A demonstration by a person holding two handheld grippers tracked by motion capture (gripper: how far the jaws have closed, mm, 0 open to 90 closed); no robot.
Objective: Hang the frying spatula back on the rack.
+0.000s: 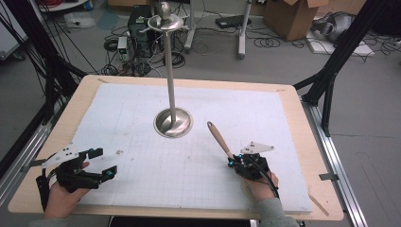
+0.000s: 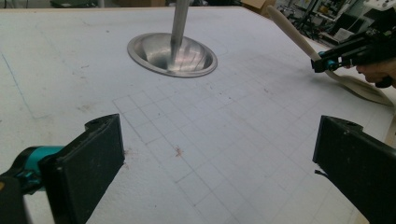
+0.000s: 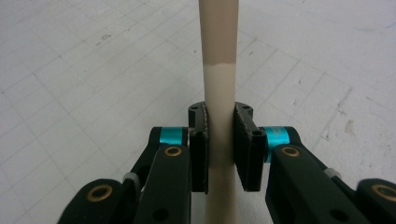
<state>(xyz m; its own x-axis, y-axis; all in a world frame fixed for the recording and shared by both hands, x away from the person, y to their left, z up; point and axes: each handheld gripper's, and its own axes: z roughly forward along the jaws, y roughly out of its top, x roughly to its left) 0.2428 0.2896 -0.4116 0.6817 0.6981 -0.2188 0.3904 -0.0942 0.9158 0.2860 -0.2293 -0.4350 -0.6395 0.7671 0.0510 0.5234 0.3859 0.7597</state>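
Observation:
A long utensil [image 1: 218, 137] with a wooden handle and a beige neck rises slanting from my right gripper [image 1: 232, 162] at the mat's front right. In the right gripper view the jaws of that gripper [image 3: 220, 135] press on both sides of the beige shaft [image 3: 219, 46]. The left gripper view shows the utensil's handle [image 2: 294, 37] pointing up and its pale head low by the mat, behind the right gripper [image 2: 327, 63]. My left gripper [image 1: 105, 162] rests at the front left, open, with bare mat between its jaws [image 2: 219, 158]. A metal stand [image 1: 170, 71] with a round base [image 2: 173, 53] stands mid-table.
A white gridded mat [image 1: 142, 109] covers the wooden table [image 1: 321, 189]. The stand's pole ends in a disc with hooks [image 1: 165, 21]. Beyond the far edge the floor holds cables, a computer case [image 1: 140, 28] and cardboard boxes [image 1: 293, 16]. Black frame posts [image 1: 340, 56] flank the table.

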